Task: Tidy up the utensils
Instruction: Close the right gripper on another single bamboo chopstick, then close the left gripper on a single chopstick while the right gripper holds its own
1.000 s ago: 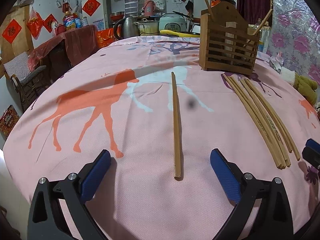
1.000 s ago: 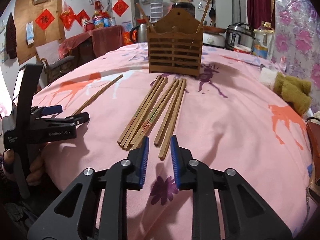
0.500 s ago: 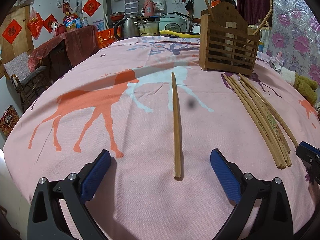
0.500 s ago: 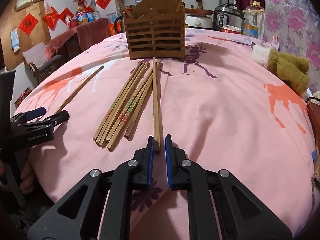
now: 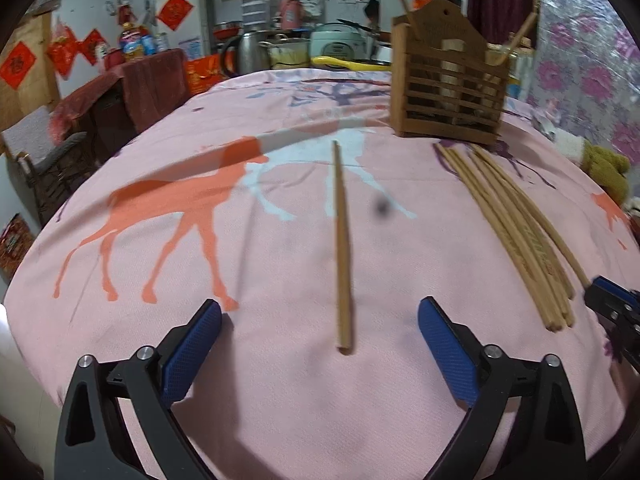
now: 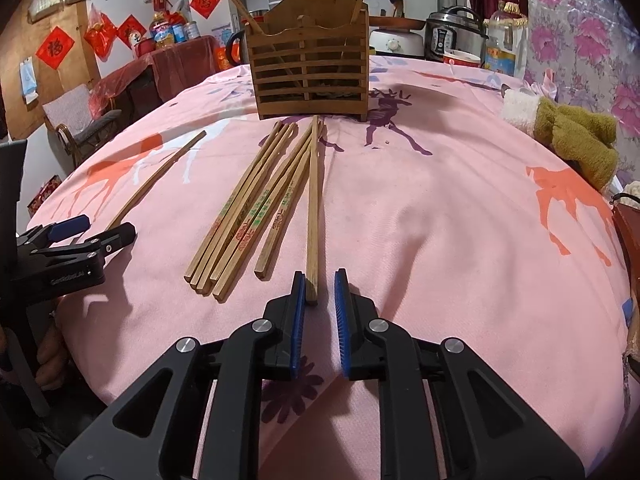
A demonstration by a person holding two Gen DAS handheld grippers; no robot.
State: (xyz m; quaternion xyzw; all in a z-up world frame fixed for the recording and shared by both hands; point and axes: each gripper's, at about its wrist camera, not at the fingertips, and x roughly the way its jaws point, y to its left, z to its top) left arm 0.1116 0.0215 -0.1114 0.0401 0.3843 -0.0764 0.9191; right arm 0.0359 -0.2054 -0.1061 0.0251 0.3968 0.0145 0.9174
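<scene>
A wooden slatted utensil holder [image 6: 308,76] stands on the pink tablecloth, with two chopsticks sticking out; it also shows in the left wrist view [image 5: 448,92]. Several wooden chopsticks [image 6: 248,216] lie bundled in front of it [image 5: 516,232]. One chopstick [image 6: 313,208] lies apart with its near end between the pads of my right gripper [image 6: 320,288], whose jaws stand slightly apart, not clamped. A lone chopstick [image 5: 343,248] lies straight ahead of my left gripper [image 5: 320,332], which is wide open and empty.
A green and white plush toy [image 6: 568,136] lies at the table's right side. Rice cookers, a kettle and bottles [image 6: 456,40] stand behind the table. A chair [image 6: 80,124] stands to the left. The table edge runs just under both grippers.
My right gripper swung onto the rightmost chopstick, narrowed around its end, then its jaws widened a little. The chopstick now lies apart from the bundle. The left gripper stayed still.
</scene>
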